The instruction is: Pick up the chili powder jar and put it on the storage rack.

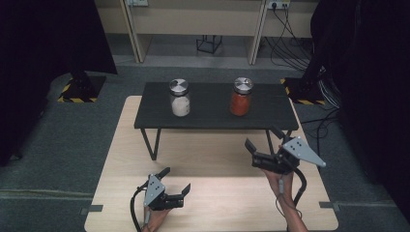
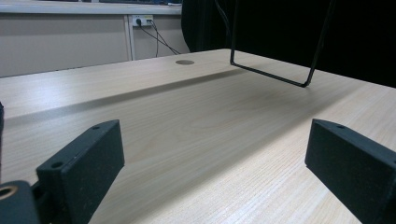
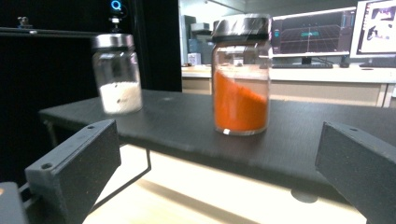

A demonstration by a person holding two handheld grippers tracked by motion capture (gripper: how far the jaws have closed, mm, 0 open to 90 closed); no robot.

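Two metal-lidded glass jars stand on a low black shelf (image 1: pixel 212 118) that rests on the light wooden table (image 1: pixel 208 203). The white-powder jar (image 1: pixel 179 98) is on the left and the orange-powder jar (image 1: pixel 241 96) on the right. My right gripper (image 1: pixel 262 137) hovers open before the shelf's front right edge, aimed at the jars. In the right gripper view the orange-powder jar (image 3: pixel 240 74) stands straight ahead between my wide jaws, well apart from them, with the white-powder jar (image 3: pixel 116 74) to its left. My left gripper (image 1: pixel 176 180) stays low near the table's front edge, open and holding nothing.
The shelf stands on thin black wire legs (image 1: pixel 154 142), one of which (image 2: pixel 280 70) lies ahead in the left gripper view. A round hole (image 2: pixel 185 61) marks the tabletop. Cables (image 1: pixel 290 43) trail on the floor at the back right. Dark curtains flank both sides.
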